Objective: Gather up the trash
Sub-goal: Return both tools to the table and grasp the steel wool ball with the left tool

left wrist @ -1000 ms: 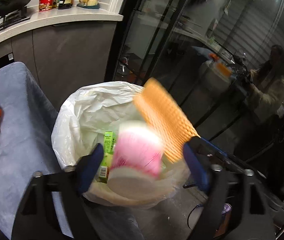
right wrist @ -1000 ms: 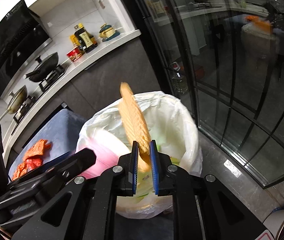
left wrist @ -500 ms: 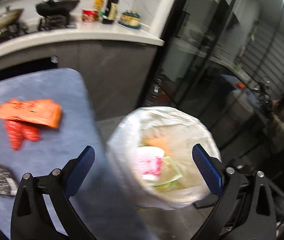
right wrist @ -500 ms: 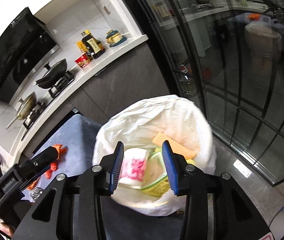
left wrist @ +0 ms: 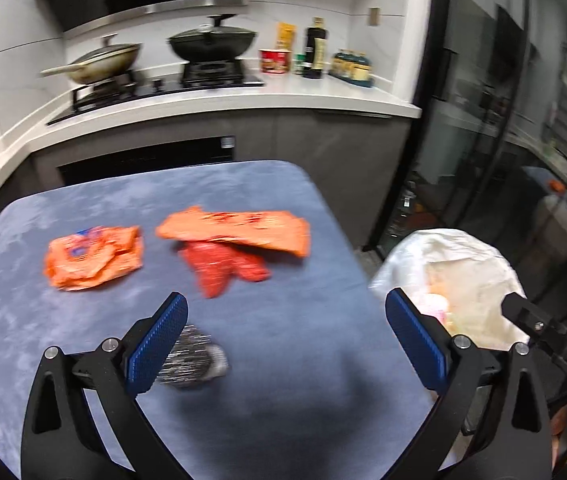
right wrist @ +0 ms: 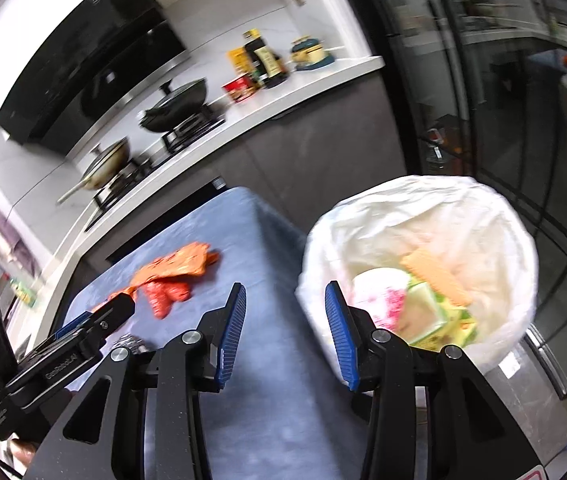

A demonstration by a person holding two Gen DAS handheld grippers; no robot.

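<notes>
My left gripper (left wrist: 285, 334) is open and empty over the blue table (left wrist: 291, 392). On the table lie a crumpled orange wrapper (left wrist: 93, 258), a flat orange packet (left wrist: 239, 230) over a red wrapper (left wrist: 223, 268), and a silver-black wrapper (left wrist: 193, 360) by my left finger. My right gripper (right wrist: 285, 334) is open and empty above the table edge, beside the white-lined trash bin (right wrist: 495, 216). The bin holds a pink-white cup (right wrist: 379, 296), an orange waffle sheet (right wrist: 435, 276) and green cartons (right wrist: 431, 316). The bin also shows in the left wrist view (left wrist: 471, 268).
A kitchen counter (left wrist: 243, 104) with a stove, two pans, bottles and jars runs behind the table. Dark glass doors (right wrist: 503, 100) stand behind the bin. The left gripper's body (right wrist: 63, 344) shows at the left of the right wrist view.
The pink cup and the orange waffle sheet dropped into the bin. Both grippers opened wider and swung left from over the bin toward the table.
</notes>
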